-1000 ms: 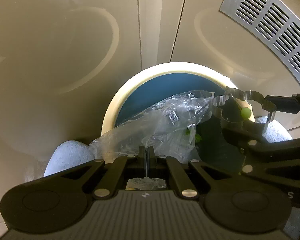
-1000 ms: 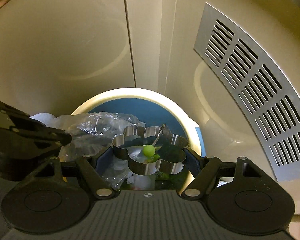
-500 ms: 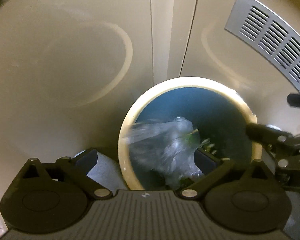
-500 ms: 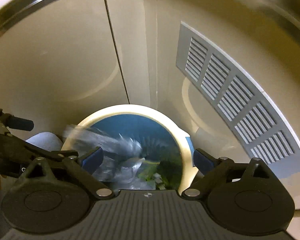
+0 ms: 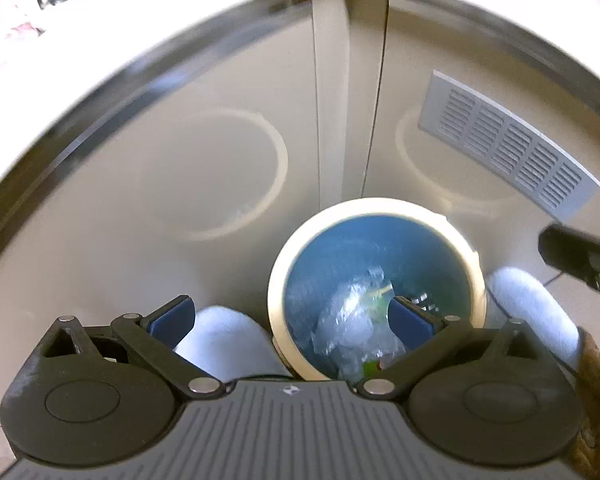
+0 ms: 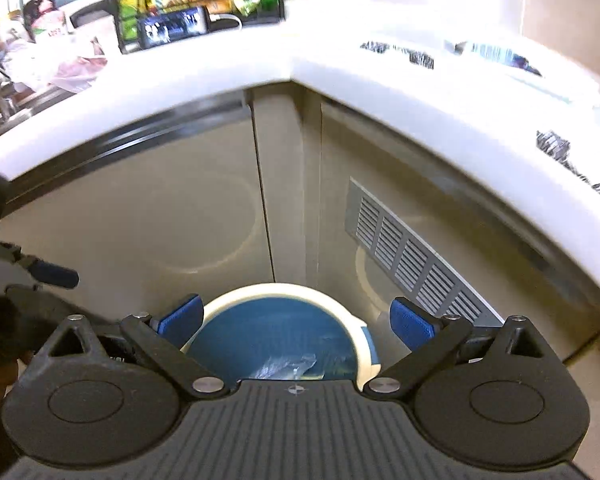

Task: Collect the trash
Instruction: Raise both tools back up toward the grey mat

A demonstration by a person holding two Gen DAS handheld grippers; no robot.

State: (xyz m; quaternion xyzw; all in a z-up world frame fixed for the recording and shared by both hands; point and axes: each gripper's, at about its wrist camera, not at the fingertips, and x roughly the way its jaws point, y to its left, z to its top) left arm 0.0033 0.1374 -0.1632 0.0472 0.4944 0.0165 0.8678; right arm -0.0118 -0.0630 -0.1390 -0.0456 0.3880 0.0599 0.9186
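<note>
From the left wrist, the left tongs (image 5: 290, 316) hang wide apart and empty above the cream-rimmed blue bin (image 5: 472, 276), where the crumpled clear plastic bag (image 5: 350, 320) lies inside. From the right wrist, the right tongs (image 6: 296, 316) are likewise spread wide, gripping nothing, over that bin (image 6: 364, 354) standing at the cabinet corner below the white desk (image 6: 380, 92).

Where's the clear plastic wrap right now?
In the left wrist view, the plastic wrap lies inside the blue bin on the floor, below the open left gripper.

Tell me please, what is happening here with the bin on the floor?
A person holds two grippers above a round cream-rimmed bin with a blue inside. Crumpled clear plastic wrap and green scraps lie inside it. The left gripper and right gripper are both open and empty, so this trash is collected.
</note>
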